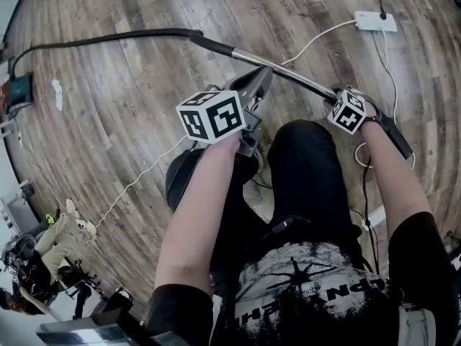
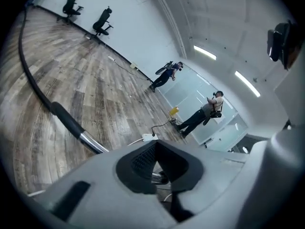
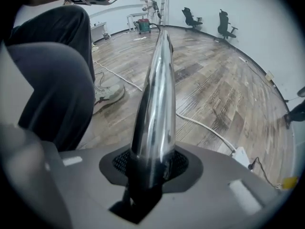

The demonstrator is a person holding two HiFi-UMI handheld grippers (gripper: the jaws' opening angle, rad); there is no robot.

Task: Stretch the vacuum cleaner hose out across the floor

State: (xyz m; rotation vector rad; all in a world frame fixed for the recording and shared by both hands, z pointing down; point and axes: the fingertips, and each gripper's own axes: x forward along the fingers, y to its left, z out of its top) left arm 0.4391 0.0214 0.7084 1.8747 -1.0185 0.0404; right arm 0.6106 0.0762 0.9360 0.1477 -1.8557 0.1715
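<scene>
The right gripper is down on the vacuum's shiny metal tube — jaws clamped around it, the tube running straight out ahead over the wooden floor. The left gripper sits just beside that same tube, jaws together with nothing between them. In the head view the tube joins the black hose, which lies on the floor in a long curve off to the left — a white power strip rests at the upper right.
</scene>
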